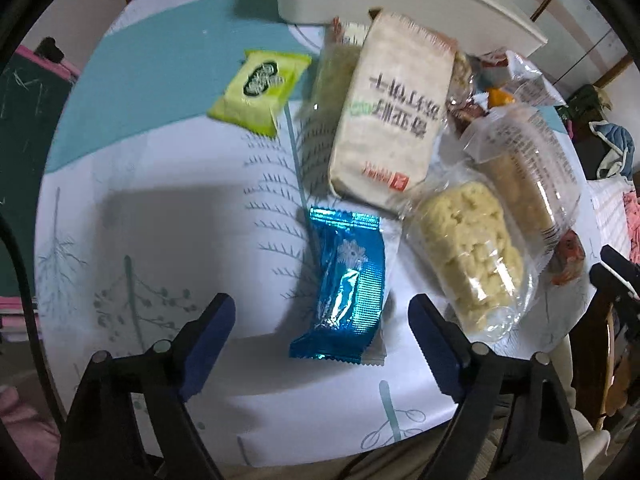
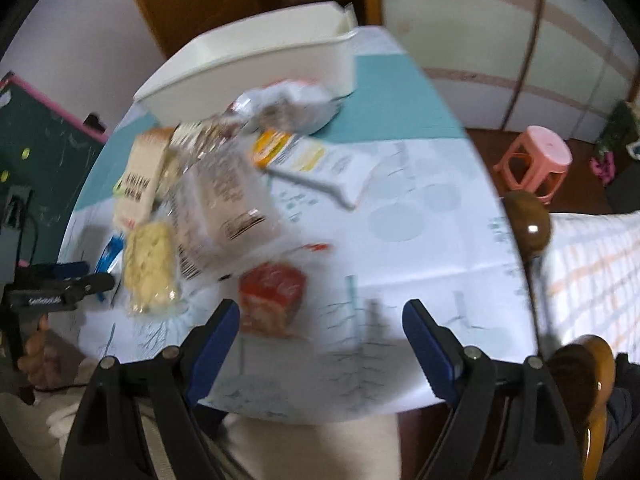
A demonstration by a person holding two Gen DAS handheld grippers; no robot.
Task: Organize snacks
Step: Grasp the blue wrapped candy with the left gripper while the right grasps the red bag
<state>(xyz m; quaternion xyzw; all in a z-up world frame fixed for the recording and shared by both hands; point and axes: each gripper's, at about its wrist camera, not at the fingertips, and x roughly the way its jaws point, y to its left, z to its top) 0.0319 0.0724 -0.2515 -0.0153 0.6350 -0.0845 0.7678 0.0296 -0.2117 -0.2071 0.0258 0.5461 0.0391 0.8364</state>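
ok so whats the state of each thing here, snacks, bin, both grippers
left gripper: open, holding nothing, blue foil packet between its fingers, untouched
right gripper: open, empty, red packet just ahead
blue foil packet: sealed, flat on the table
green packet: sealed, lying apart from the pile
white bread pack: sealed, on top of the pile
clear rice-cake pack: sealed, lying flat
red packet: on the table, blurred
white bin: upright, inside hidden

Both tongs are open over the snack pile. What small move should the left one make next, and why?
Probably lower the left tongs a little further and close on the blue packet. It lies flat on the tablecloth right between the open jaws, clear of the other snacks, with nothing held yet. The white bin waits behind the pile.
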